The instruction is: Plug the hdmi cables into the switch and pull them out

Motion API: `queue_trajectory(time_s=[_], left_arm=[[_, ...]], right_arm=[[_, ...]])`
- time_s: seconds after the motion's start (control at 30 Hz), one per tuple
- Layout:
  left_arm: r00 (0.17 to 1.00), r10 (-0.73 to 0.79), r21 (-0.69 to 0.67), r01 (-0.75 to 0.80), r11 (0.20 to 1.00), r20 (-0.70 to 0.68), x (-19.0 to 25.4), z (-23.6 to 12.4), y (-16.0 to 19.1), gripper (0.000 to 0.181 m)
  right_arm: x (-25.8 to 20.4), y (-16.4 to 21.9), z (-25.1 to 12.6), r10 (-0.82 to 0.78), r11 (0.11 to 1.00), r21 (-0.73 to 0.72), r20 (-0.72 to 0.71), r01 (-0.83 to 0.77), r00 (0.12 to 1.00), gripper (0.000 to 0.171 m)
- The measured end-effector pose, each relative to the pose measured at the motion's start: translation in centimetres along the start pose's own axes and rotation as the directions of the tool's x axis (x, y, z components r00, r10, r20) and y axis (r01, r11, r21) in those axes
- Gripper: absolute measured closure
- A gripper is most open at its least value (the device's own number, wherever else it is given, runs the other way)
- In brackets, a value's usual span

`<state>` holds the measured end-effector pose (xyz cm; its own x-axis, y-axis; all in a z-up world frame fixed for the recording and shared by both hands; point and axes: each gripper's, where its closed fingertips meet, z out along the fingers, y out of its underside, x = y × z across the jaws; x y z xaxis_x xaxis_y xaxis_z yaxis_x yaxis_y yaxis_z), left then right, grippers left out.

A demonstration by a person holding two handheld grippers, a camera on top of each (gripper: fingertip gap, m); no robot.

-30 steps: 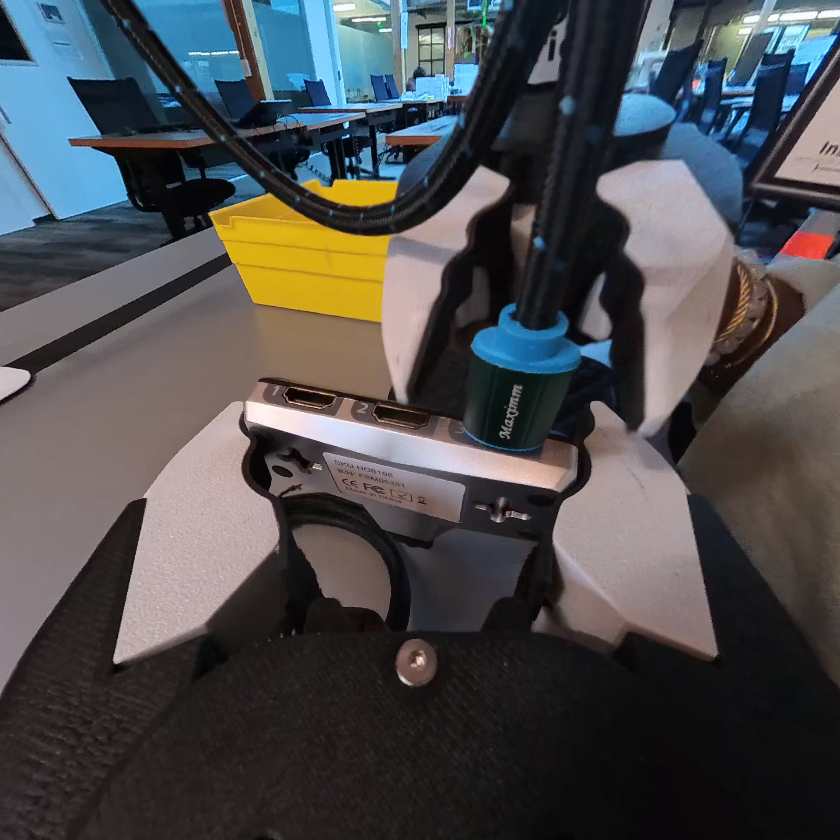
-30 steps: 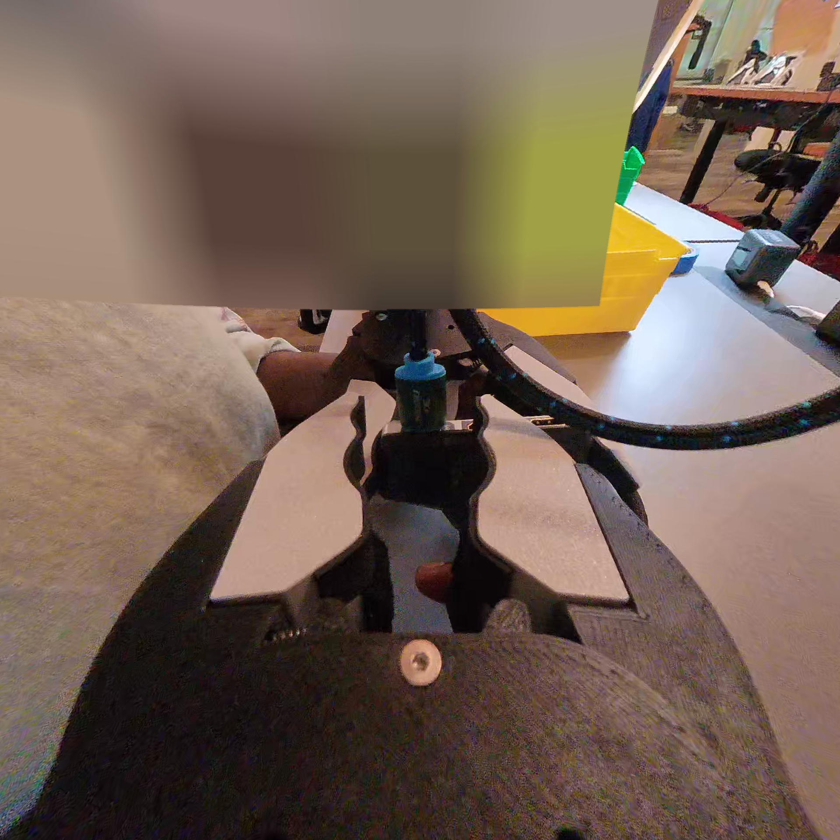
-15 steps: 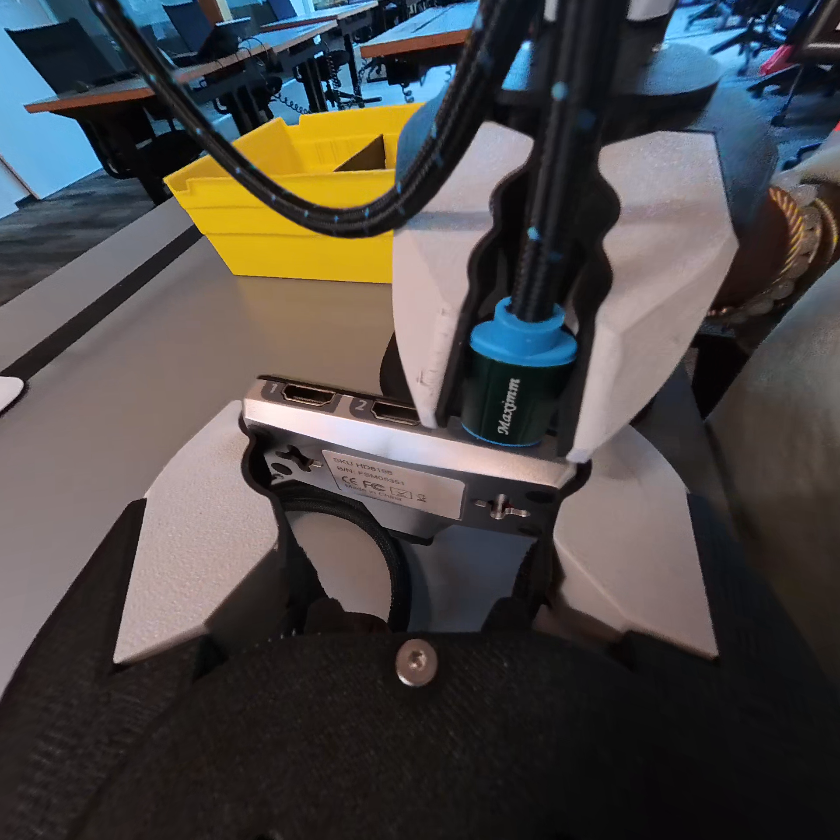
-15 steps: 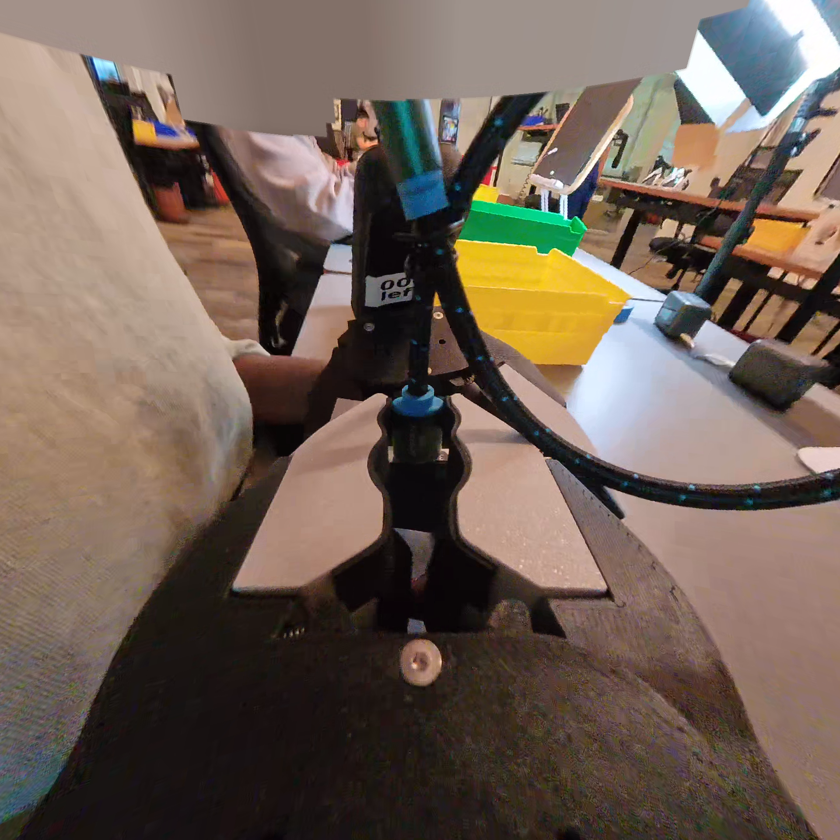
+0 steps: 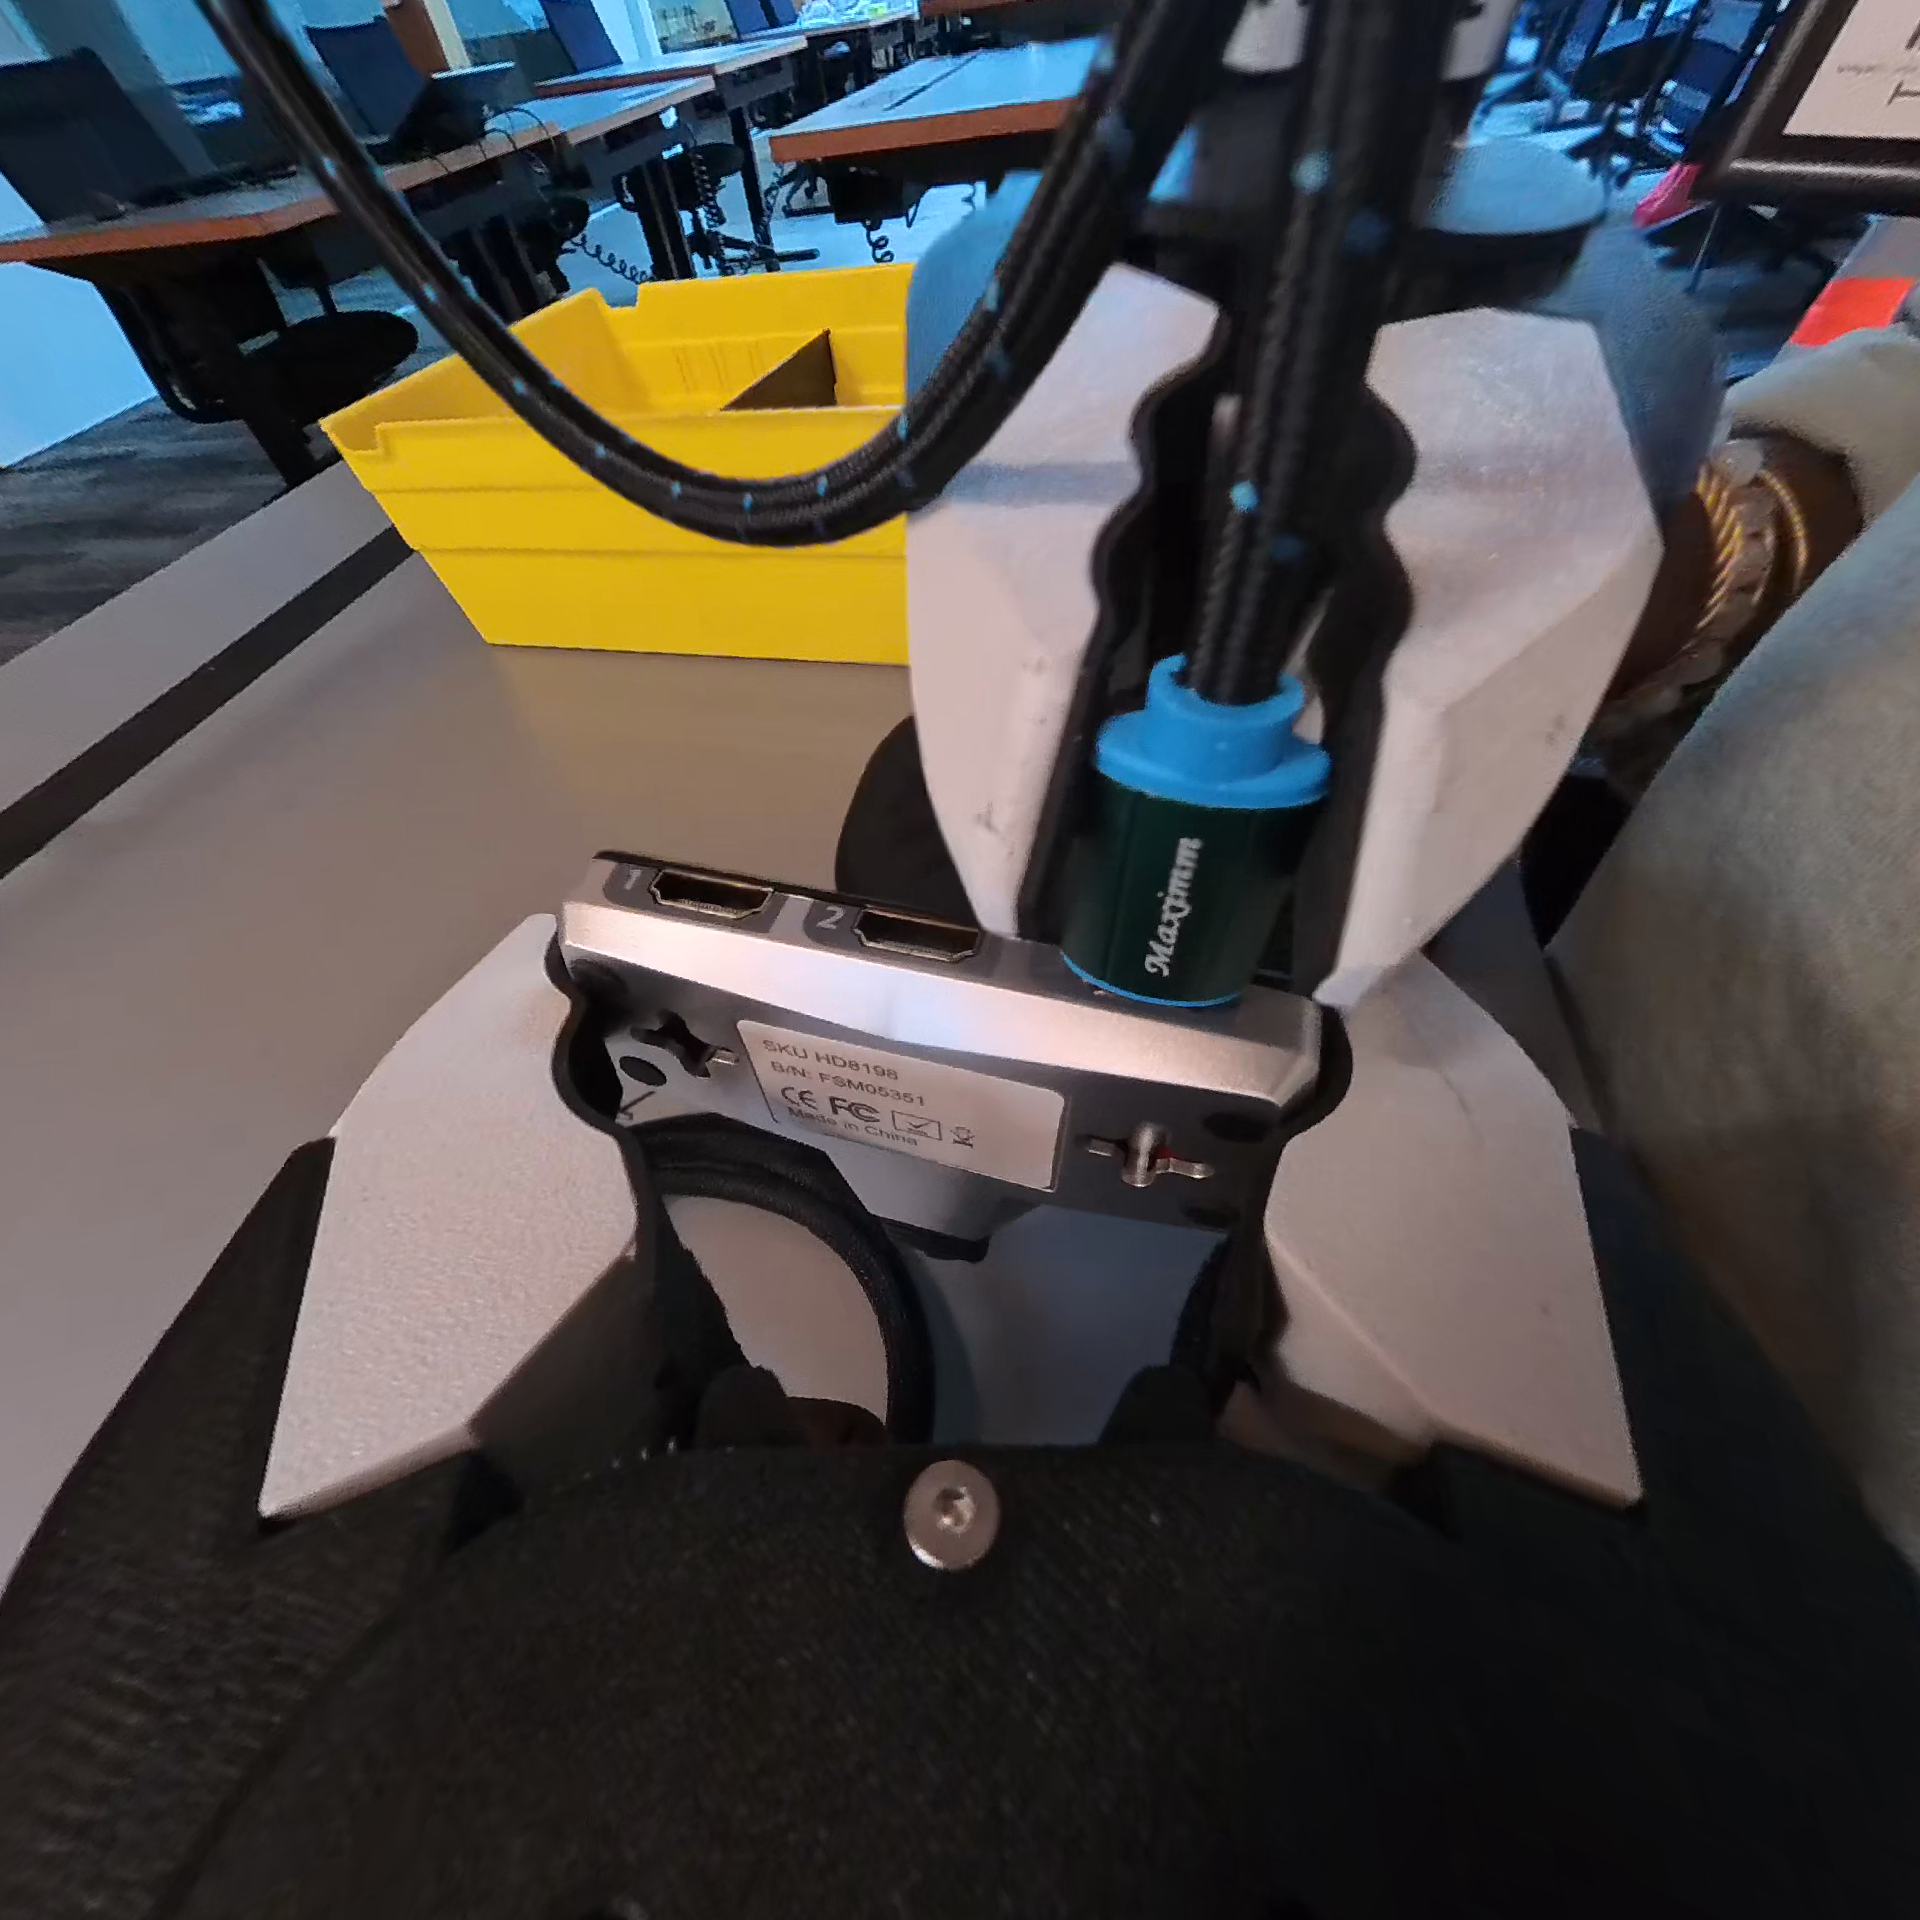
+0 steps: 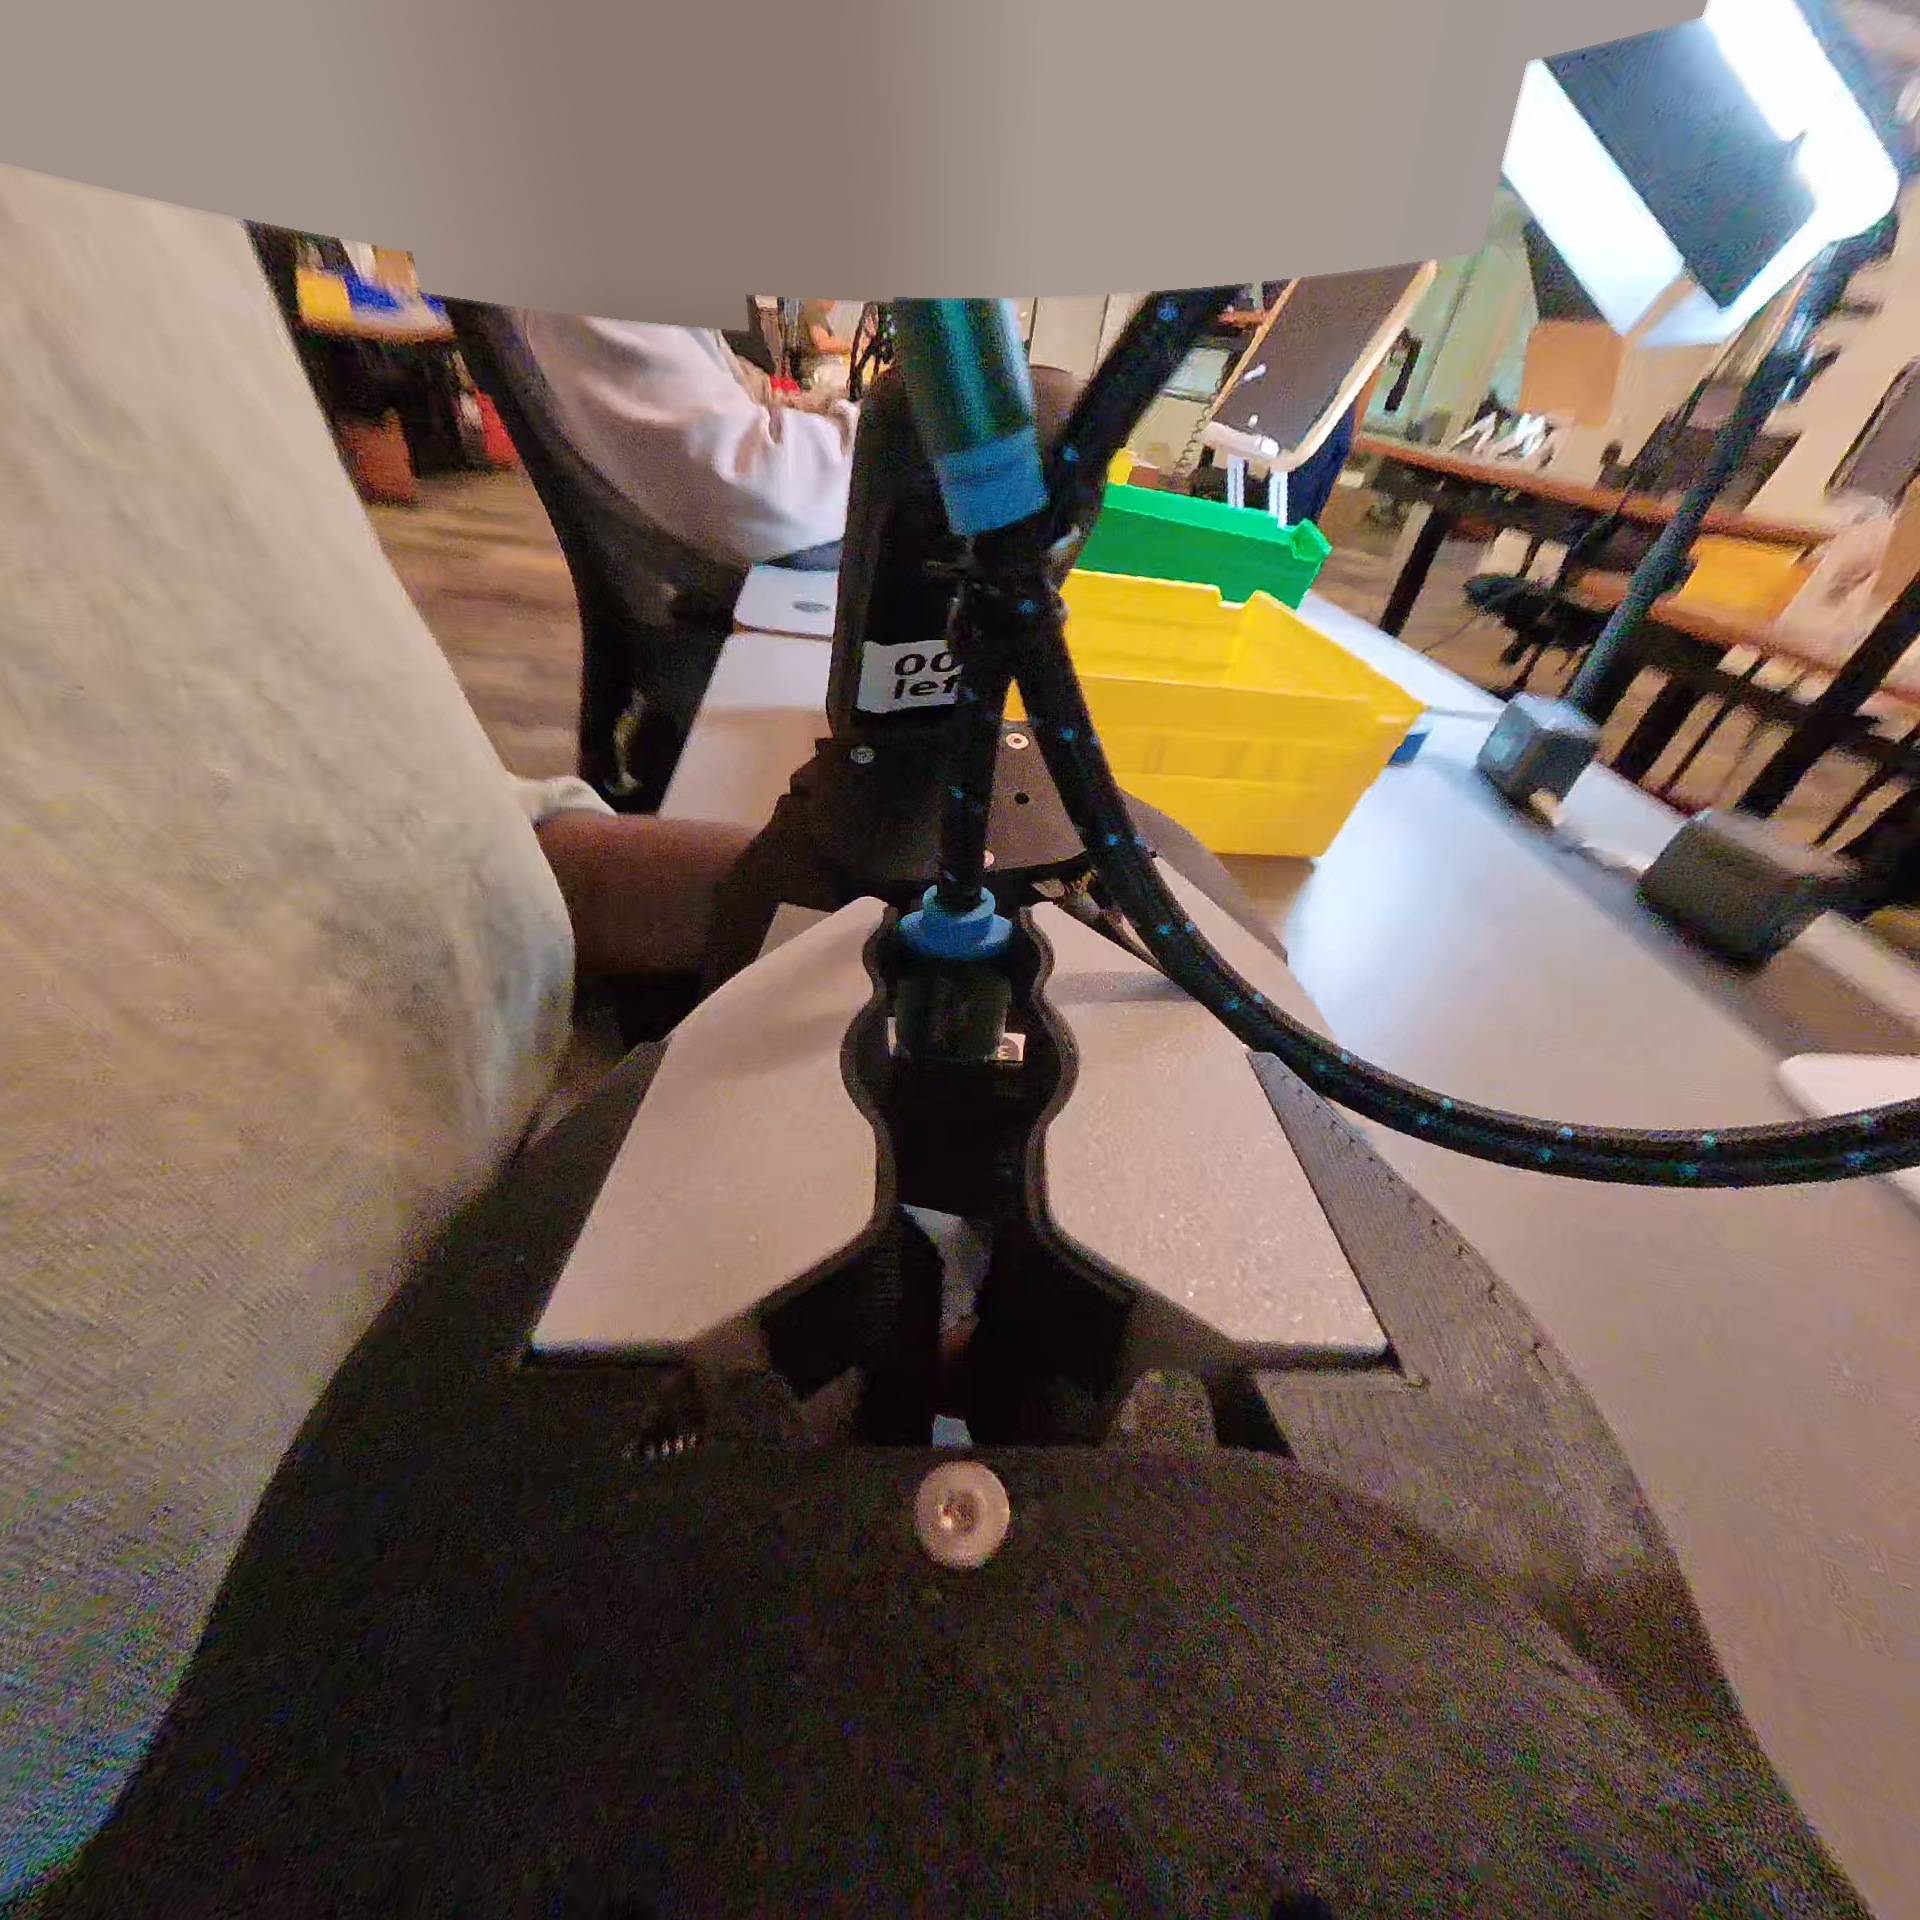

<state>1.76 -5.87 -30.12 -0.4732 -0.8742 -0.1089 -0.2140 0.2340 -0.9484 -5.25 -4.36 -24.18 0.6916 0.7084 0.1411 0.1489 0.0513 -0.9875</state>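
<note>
Closed since earlier, right tool clamps glossy plug; left tool grips metal switch.

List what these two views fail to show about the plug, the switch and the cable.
- Third port under the HDMI plug: left wrist view, the plug covers it, so seating depth is unknown.
- Switch front face and far side: hidden by the left gripper and its own body.
- Cable far end: right wrist view, cut off at the right edge.
- Right gripper pad contact: deep shadow.
</note>
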Motion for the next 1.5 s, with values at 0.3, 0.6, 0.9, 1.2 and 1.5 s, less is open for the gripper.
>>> queue_trajectory(time_s=[0.3,0.6,0.9,1.2,1.5], left_arm=[[1.0,-0.014,0.003,0.014,1.0,-0.003,-0.05,0.01,-0.07,0.053],[1.0,-0.015,0.018,0.015,1.0,-0.009,0.1,-0.06,-0.11,0.053],[0.999,-0.047,0.045,0.048,0.998,-0.021,0.04,-0.13,-0.39,0.053],[0.995,-0.089,0.049,0.091,0.995,-0.033,-0.05,-0.32,-0.36,0.053],[0.996,-0.083,0.062,0.085,0.994,-0.03,-0.03,-0.36,-0.44,0.053]], right_arm=[[0.35,-0.3,-0.13,0.155,0.987,0.048,-0.008,-0.154,0.988,0.15],[0.3,-0.3,-0.05,0.065,0.997,0.038,-0.016,-0.065,0.998,0.15],[0.31,-0.54,-0.18,0.026,0.999,0.047,-0.034,-0.024,0.999,0.15],[0.54,-0.59,-0.17,0.122,0.989,0.083,-0.022,-0.12,0.992,0.15],[0.26,-0.69,-0.25,0.077,0.992,0.099,-0.031,-0.074,0.997,0.15]])
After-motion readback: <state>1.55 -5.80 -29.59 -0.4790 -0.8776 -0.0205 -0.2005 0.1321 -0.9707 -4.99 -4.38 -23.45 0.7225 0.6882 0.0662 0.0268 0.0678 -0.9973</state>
